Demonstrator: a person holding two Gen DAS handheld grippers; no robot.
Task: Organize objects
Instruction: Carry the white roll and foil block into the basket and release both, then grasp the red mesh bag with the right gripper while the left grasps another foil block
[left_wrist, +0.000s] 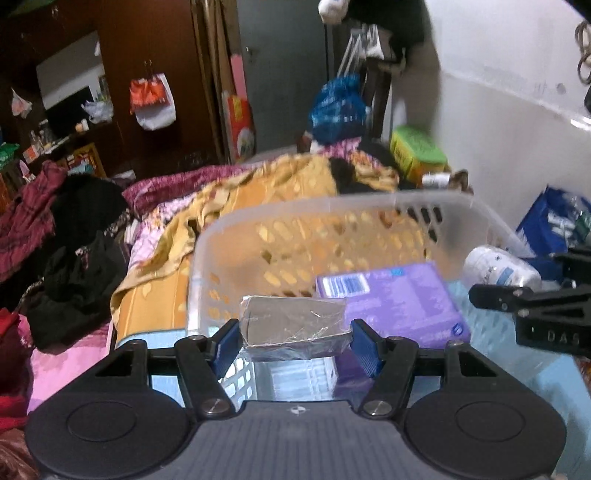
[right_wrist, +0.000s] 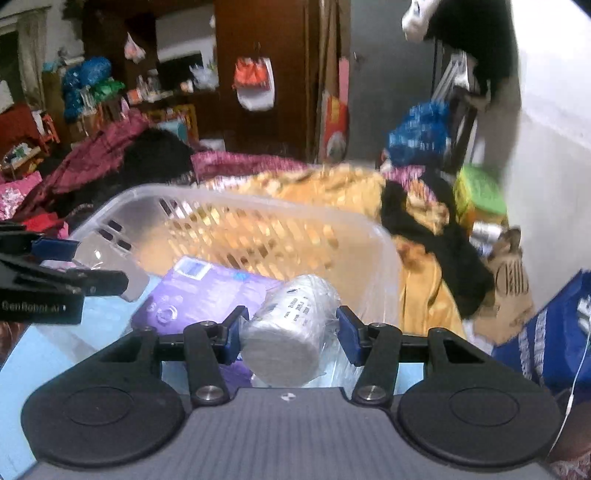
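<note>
My left gripper (left_wrist: 295, 345) is shut on a silver foil-wrapped box (left_wrist: 295, 325), its blue pads against both short ends. My right gripper (right_wrist: 291, 338) is shut on a white roll in clear plastic wrap (right_wrist: 291, 332). Both are held over the near side of a translucent white basket (left_wrist: 332, 206) (right_wrist: 229, 201). In the basket lies a purple box (left_wrist: 399, 299) (right_wrist: 207, 295). The right gripper (left_wrist: 517, 277) with its roll (left_wrist: 495, 266) shows at the right edge of the left wrist view. In the right wrist view the left gripper (right_wrist: 96, 266) enters from the left.
The basket rests on a light blue slatted surface (left_wrist: 487, 354) on a cluttered bed. An orange-yellow blanket (left_wrist: 258, 192) lies behind it and dark clothes (left_wrist: 81, 258) are piled to the left. A blue bag (right_wrist: 546, 332) and a green box (left_wrist: 413, 147) stand by the white wall.
</note>
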